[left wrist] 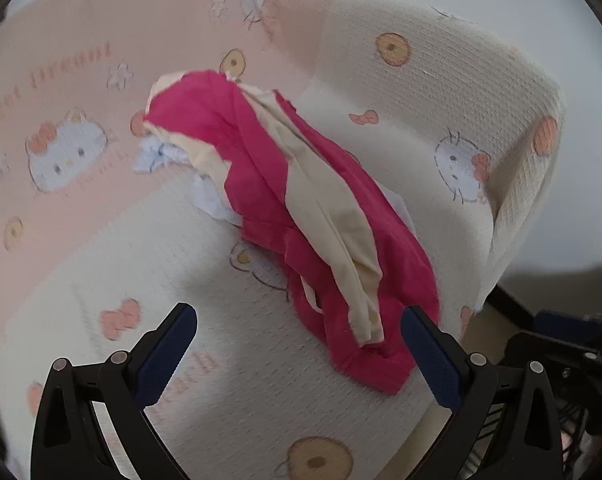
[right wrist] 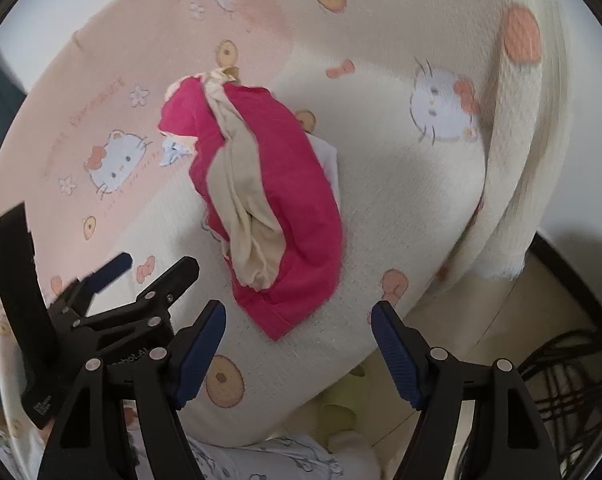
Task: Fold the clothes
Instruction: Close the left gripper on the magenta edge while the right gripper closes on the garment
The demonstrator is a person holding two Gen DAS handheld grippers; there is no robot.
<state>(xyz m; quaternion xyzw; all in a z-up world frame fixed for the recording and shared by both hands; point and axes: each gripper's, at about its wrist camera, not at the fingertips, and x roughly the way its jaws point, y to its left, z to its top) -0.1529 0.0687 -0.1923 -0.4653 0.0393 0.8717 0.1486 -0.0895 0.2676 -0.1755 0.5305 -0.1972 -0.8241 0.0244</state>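
Both grippers, left gripper (left wrist: 297, 330) and right gripper (right wrist: 299, 330), hang spread wide, holding nothing. Our pink and cream garment (left wrist: 301, 208) lies bunched on the cat-print blanket (left wrist: 441, 92). We reckon it's thin, floppy, light; pinch a hem edge near the bottom corner.

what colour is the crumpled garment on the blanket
Hot pink with cream panels, clearest in the right wrist view.
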